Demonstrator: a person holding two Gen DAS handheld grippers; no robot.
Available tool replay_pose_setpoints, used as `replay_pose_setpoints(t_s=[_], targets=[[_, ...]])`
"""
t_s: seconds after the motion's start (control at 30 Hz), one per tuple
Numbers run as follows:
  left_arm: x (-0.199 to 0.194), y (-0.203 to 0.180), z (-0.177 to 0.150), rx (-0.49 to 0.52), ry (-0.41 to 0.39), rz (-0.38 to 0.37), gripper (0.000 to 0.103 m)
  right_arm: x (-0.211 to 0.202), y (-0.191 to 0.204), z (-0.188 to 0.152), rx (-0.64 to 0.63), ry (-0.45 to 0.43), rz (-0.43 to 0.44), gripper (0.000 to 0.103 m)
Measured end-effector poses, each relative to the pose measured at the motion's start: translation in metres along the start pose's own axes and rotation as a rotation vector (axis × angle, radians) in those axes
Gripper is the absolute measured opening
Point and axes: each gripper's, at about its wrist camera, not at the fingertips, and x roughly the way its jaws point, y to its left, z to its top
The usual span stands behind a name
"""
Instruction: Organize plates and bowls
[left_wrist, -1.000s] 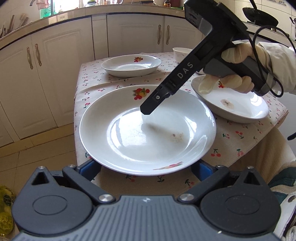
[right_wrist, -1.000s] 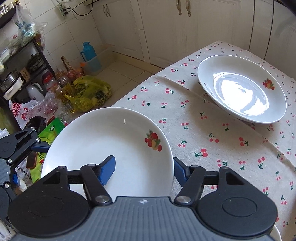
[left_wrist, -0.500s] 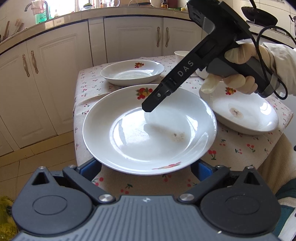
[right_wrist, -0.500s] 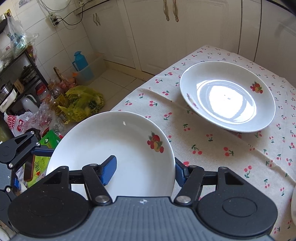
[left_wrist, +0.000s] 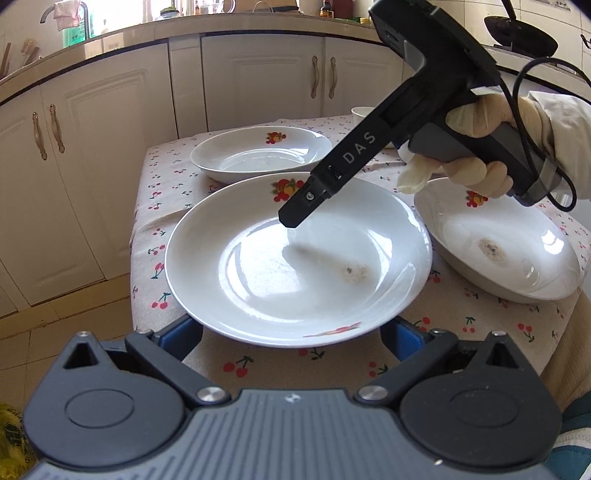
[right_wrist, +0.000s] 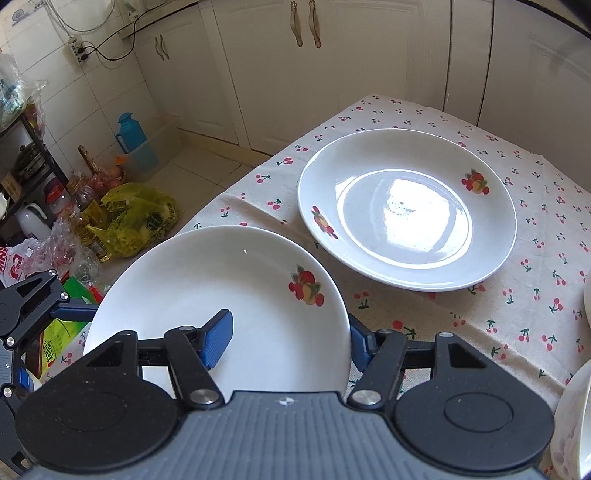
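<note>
A white fruit-print plate (left_wrist: 295, 258) is held over the table's near corner; it also shows in the right wrist view (right_wrist: 221, 306). My left gripper (left_wrist: 291, 332) has its blue fingers wide apart under the plate's near rim. My right gripper (right_wrist: 291, 339) is shut on the plate's rim, one pad inside, one outside; its finger (left_wrist: 306, 206) reaches over the plate. A second plate (right_wrist: 406, 210) lies on the cherry tablecloth beyond, also in the left wrist view (left_wrist: 262, 153). A third, stained plate (left_wrist: 498, 240) lies at right.
A small white bowl (left_wrist: 364, 112) stands at the table's far side. White cabinets (left_wrist: 258, 77) stand behind the table. Bags, bottles and a shelf (right_wrist: 55, 221) crowd the floor left of the table. Another dish edge (right_wrist: 576, 417) shows at the right.
The held plate has moved further over the table, toward the far plate. Both grippers have moved along with it.
</note>
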Motion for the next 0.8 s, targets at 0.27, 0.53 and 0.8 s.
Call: replay_pose_setpoints(t_s=[0.27, 0.53, 0.8], targets=[[0.002, -0.004, 0.002, 0.011, 0.001, 0.001, 0.102, 0.002, -0.003, -0.001, 0.000, 0.002, -0.011, 0.070], [0.001, -0.004, 0.003, 0.007, 0.000, 0.003, 0.102, -0.002, 0.001, -0.001, -0.030, -0.009, -0.011, 0.091], [-0.010, -0.005, 0.002, 0.015, -0.014, 0.026, 0.102, -0.034, 0.008, -0.006, -0.059, -0.063, -0.055, 0.102]])
